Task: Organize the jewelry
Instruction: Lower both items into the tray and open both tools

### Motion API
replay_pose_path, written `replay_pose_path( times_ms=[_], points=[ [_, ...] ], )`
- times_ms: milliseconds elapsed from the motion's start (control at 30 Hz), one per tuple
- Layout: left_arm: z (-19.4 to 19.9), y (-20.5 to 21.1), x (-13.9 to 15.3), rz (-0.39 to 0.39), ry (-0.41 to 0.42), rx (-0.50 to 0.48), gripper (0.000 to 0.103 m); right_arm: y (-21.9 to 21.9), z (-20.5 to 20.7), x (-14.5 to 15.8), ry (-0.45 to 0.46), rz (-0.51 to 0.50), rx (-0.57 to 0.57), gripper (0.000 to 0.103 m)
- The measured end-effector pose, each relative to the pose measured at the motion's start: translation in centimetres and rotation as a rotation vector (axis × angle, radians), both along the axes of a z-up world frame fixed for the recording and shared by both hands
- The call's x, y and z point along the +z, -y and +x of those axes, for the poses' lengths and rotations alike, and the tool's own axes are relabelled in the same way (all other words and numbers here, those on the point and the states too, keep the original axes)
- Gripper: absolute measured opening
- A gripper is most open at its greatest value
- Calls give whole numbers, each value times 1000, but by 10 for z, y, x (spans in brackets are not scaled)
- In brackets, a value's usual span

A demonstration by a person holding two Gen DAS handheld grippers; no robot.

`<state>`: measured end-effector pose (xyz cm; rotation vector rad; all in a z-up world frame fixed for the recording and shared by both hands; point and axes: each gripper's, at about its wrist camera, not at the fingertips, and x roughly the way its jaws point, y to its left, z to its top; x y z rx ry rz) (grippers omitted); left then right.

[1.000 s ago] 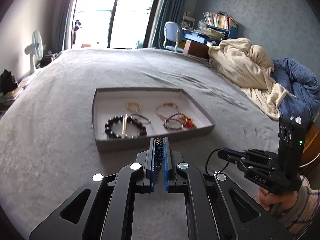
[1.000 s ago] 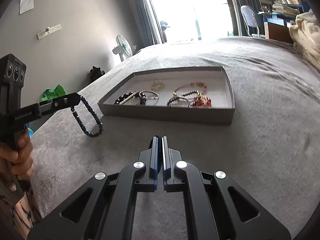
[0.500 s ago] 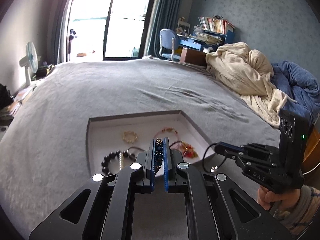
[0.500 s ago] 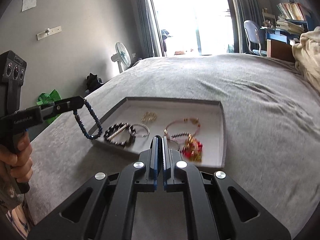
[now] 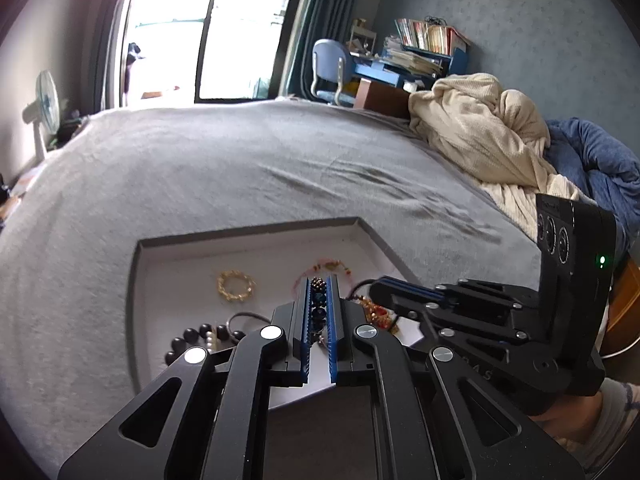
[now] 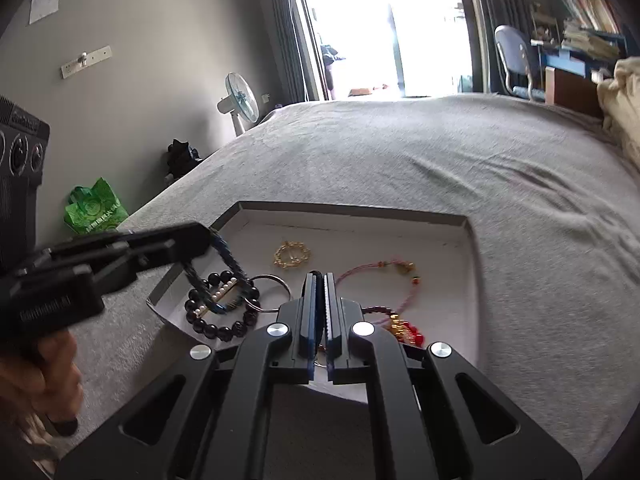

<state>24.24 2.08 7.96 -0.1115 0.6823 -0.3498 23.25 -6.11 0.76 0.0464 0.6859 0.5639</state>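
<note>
In tray (image 6: pixel 460 248) — gold bracelet (image 6: pixel 291 255), black beads (image 6: pixel 216 322).

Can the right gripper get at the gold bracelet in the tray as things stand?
Probably yes: the gold bracelet lies alone in the tray, nothing covering it, just ahead of the right gripper, which is shut and must open first.

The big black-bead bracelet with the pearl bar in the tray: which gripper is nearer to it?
Left. The left gripper, shut on a dark blue beaded bracelet, hangs directly above the black-bead bracelet. The right gripper is beside it, over the grey tray's middle.
</note>
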Motion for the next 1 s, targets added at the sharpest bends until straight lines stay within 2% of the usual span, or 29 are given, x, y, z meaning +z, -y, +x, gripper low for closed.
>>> replay_pose_path(
  times_ms=[100,300,567,600,667,733,767,900,967,1000],
  points=[
    [4,0,-11,3,-20,-3,7,-6,5,-11,-35,13,14,4],
    [8,-9,-36,27,-64,31,8,-7,17,-33,-87,-25,-17,4],
    [10,-26,-62,83,-115,94,8,0,20,-46,-87,-75,-57,5],
    [9,-27,-64,90,-114,101,8,0,19,-46,-80,-81,-58,8],
    [8,-28,-64,110,-105,125,15,1,13,-44,-55,-71,-57,25],
    [4,-30,-62,123,-86,144,31,3,9,-42,-28,-63,-60,48],
    [2,-30,-61,130,-71,151,35,4,7,-41,-13,-59,-60,50],
    [-3,-27,-56,150,-48,153,36,5,1,-35,12,-67,-72,51],
    [-8,-25,-53,160,-33,152,37,8,-3,-33,22,-61,-80,56],
    [-11,-25,-52,162,-26,153,45,9,-5,-33,29,-57,-84,62]
  ],
)
